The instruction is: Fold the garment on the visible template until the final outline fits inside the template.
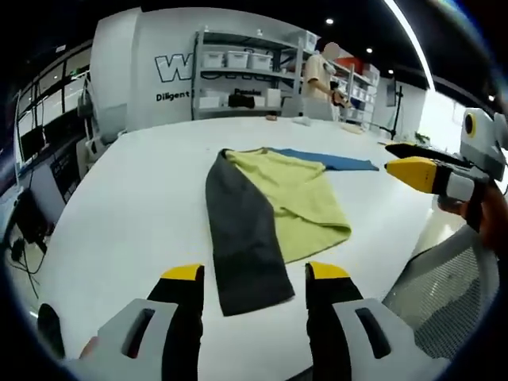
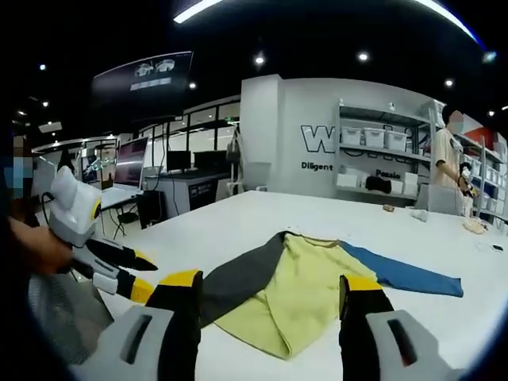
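lying on a white table [image 1: 143,198] before storage shelves [image 1: 246,75], the garment [image 1: 270,206]; both grippers' jaws apart.

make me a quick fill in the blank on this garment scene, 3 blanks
1. The garment lies on a ____ table.
2. Its middle panel is yellow-green, one sleeve is dark grey, the other sleeve is ____.
3. Both the left gripper and the right gripper have their jaws ____, holding nothing.

Missing words: white; blue; open
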The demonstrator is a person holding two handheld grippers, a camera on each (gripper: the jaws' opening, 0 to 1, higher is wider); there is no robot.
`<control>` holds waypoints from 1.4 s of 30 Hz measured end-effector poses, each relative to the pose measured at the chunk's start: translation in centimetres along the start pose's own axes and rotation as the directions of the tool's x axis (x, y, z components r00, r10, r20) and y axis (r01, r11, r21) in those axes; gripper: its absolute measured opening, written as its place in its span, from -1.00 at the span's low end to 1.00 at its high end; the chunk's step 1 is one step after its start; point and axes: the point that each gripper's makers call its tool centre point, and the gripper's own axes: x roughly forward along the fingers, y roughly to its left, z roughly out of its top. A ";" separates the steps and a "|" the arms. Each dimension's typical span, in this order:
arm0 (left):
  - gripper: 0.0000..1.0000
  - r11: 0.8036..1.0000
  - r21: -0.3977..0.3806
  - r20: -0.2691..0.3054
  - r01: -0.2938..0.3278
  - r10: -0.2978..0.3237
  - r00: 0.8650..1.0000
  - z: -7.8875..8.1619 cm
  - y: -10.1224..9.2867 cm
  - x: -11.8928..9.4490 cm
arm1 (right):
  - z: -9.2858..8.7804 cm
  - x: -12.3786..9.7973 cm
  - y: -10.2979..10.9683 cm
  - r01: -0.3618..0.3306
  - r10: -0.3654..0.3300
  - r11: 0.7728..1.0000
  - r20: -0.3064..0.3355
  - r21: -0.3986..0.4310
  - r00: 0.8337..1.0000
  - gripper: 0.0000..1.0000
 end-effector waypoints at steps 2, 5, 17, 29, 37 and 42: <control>-0.17 1.000 0.010 -0.077 -0.012 0.013 0.997 -1.4 0.8 0.3 | 0.0 0.0 0.1 -0.003 0.003 1.000 -0.001 -0.001 1.000 0.42; -0.16 0.999 0.039 -0.150 -0.009 0.014 0.989 -2.7 1.3 1.0 | 0.0 0.0 0.2 -0.008 0.008 1.000 -0.002 -0.003 1.000 0.40; -0.50 1.000 0.019 -0.261 0.001 0.004 0.965 -4.8 2.5 3.1 | 0.1 0.0 0.1 -0.011 0.011 1.000 0.006 0.007 1.000 0.36; -0.54 1.000 0.031 -0.314 -0.002 0.012 0.949 -6.0 2.7 4.0 | 0.3 -0.1 -0.1 -0.017 0.017 1.000 0.017 0.024 1.000 0.32; -0.69 0.999 0.049 -0.313 -0.007 0.022 0.949 -6.0 2.5 4.0 | 0.3 -0.2 -0.1 -0.019 0.018 1.000 0.016 0.024 1.000 0.30; -0.74 0.998 0.064 -0.310 -0.011 0.030 0.950 -5.9 2.5 4.1 | 0.2 -0.2 -0.1 -0.018 0.017 1.000 0.015 0.023 1.000 0.29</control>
